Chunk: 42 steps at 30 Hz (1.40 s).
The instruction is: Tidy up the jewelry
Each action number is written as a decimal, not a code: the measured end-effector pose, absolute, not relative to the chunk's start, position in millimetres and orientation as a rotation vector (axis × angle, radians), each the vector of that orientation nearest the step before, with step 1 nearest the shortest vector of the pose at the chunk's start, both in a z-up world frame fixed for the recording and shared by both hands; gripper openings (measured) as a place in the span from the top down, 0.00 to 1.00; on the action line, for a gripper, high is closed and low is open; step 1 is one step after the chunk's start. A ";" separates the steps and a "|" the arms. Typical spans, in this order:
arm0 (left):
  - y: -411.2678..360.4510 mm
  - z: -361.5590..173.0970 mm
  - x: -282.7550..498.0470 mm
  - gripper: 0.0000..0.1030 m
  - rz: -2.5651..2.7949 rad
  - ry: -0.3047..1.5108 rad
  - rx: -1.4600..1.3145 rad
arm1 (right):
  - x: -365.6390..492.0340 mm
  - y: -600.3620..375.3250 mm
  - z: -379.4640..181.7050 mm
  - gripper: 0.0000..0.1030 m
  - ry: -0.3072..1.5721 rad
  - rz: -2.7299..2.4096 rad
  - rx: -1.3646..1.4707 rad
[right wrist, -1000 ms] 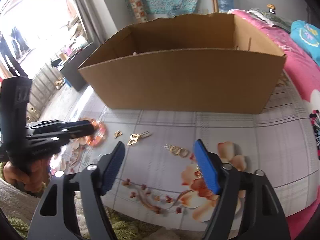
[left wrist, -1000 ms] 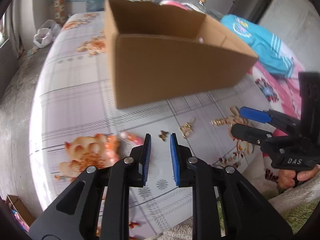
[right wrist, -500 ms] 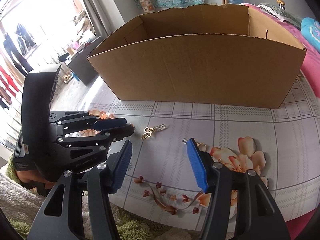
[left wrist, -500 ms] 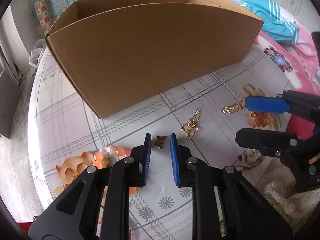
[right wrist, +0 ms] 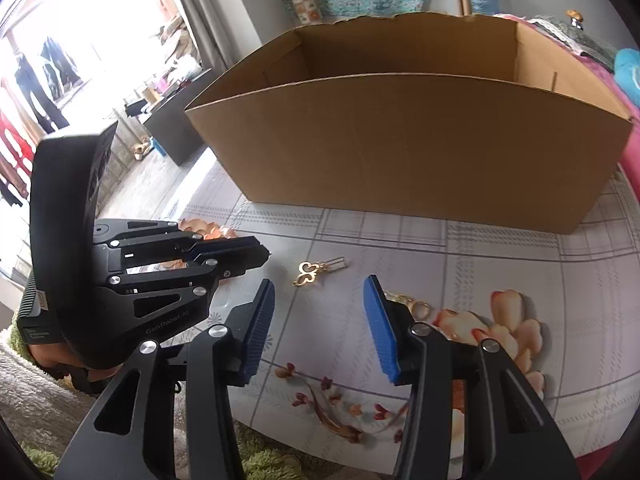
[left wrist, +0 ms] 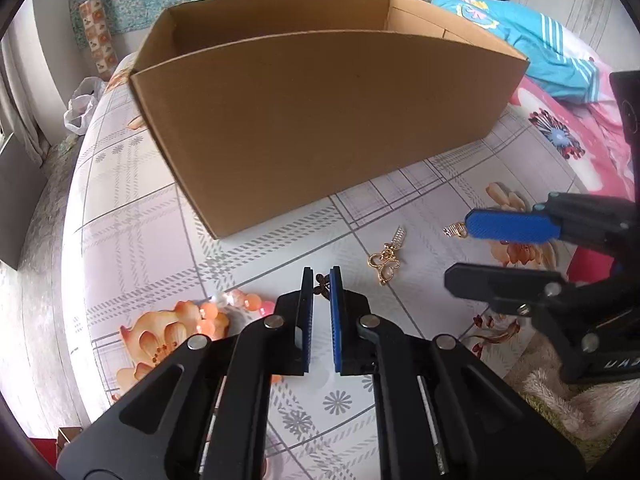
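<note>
the left gripper (right wrist: 256,258), seen at the left of the right wrist view, carries the pale lettering "genrobot.ai" on its side; letters on the right gripper (left wrist: 460,250), at the right edge of the left wrist view, are too dim to read. the jewelry lies on a flowered tablecloth (left wrist: 132,240) below a big open cardboard box (left wrist: 320,120) that fills the upper middle of both views. a gold butterfly pendant (left wrist: 383,265) with a small sparkly bar sits just right of centre; a tiny dark brown butterfly charm (left wrist: 321,282) shows at the left gripper's blue tips, whose jaws stand a narrow slit apart, though whether they pinch it i cannot tell. the right gripper's jaws gape wide, holding nothing, and one blue pad (left wrist: 508,226) half hides a gold clasp piece (left wrist: 454,231). orange beads (left wrist: 240,304) are partly covered by the left finger.
</note>
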<state>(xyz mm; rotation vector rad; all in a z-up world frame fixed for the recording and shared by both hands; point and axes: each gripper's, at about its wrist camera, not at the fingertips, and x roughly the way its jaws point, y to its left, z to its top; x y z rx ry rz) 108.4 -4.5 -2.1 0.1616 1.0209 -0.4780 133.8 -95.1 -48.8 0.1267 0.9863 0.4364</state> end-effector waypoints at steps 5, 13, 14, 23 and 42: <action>4.8 -1.2 110.7 0.93 -0.471 1.022 0.106 | 139.3 -74.8 -54.4 0.63 0.999 0.464 0.088; 24.0 -1.1 117.5 0.93 -0.469 1.028 0.052 | 146.8 -57.2 -60.4 0.63 1.002 0.425 0.012; 24.1 -1.3 118.6 0.93 -0.466 1.031 0.049 | 147.7 -55.7 -61.3 0.63 0.999 0.421 0.004; 23.7 1.4 122.2 0.93 -0.429 1.035 0.064 | 157.3 -53.6 -72.7 0.79 1.004 0.407 -0.031; 10.1 2.7 118.2 0.93 -0.418 1.032 0.089 | 156.7 -84.7 -75.0 0.96 1.009 0.421 0.109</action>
